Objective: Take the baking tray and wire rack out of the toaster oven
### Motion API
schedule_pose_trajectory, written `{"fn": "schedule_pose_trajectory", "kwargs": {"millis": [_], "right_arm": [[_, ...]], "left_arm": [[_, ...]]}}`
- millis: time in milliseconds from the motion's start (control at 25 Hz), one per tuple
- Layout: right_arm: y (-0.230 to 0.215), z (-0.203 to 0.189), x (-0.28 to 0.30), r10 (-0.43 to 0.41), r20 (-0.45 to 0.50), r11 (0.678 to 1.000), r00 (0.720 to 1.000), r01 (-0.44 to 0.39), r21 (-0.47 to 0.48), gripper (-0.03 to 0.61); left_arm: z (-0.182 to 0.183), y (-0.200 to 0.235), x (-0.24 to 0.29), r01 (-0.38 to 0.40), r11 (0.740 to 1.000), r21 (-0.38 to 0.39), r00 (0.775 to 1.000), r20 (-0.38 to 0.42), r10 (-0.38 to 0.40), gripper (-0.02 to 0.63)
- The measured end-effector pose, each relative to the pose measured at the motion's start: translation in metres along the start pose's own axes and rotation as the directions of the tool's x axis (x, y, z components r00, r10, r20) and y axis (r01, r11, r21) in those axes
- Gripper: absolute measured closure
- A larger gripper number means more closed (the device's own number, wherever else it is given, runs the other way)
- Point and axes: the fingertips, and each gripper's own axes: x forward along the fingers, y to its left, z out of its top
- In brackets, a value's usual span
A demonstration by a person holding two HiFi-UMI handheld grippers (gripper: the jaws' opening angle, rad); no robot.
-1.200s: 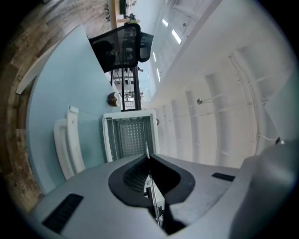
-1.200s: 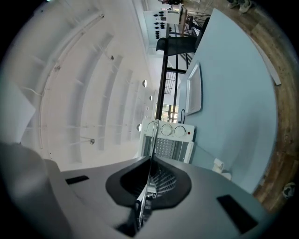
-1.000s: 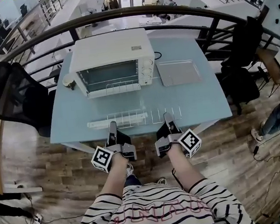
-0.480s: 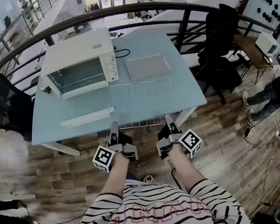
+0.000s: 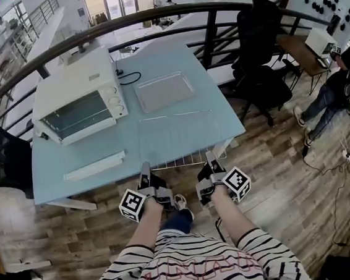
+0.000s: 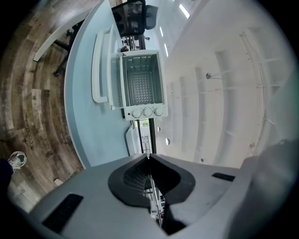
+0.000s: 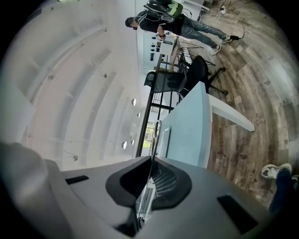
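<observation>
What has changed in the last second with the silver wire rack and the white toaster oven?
The silver wire rack, clamped at its near edge by the left gripper and right gripper throughout, moved from in front of the white toaster oven to the person's right, now before the flat metal baking tray. Oven, open door and tray stayed put.

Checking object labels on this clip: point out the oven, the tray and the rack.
oven [image 5: 73, 85], head view, on its white top.
tray [image 5: 165, 91], head view, on its flat middle.
rack [image 5: 183, 162], head view, on its near-edge wires.
</observation>
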Motion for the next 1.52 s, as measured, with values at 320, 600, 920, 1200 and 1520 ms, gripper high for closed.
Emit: {"fn": "schedule_pose_trajectory", "kwargs": {"millis": [320,600,920,1200,1520], "right_arm": [[-0.042,0.038,0.055,-0.104,-0.029,0.994,0.994,0.104,-0.024,0.552],[-0.066,0.046,0.121,-0.177,-0.096,0.983,0.979,0.171,-0.067,0.552],[-0.086,0.054,0.153,-0.256,-0.174,0.962,0.951,0.234,-0.139,0.552],[-0.095,0.058,0.170,-0.318,-0.251,0.946,0.914,0.286,-0.155,0.551],[-0.108,0.060,0.174,-0.399,-0.312,0.917,0.862,0.383,-0.113,0.539]], "left_arm": [[-0.024,0.041,0.062,-0.090,0.995,-0.035,0.996,-0.010,0.090,0.589],[-0.014,0.069,0.112,-0.155,0.987,-0.046,0.988,0.011,0.155,0.589],[-0.020,0.085,0.132,-0.211,0.976,-0.058,0.977,0.007,0.212,0.589],[-0.021,0.086,0.141,-0.310,0.951,-0.010,0.949,-0.069,0.309,0.588],[-0.029,0.093,0.137,-0.448,0.894,0.005,0.890,-0.092,0.446,0.588]]}}
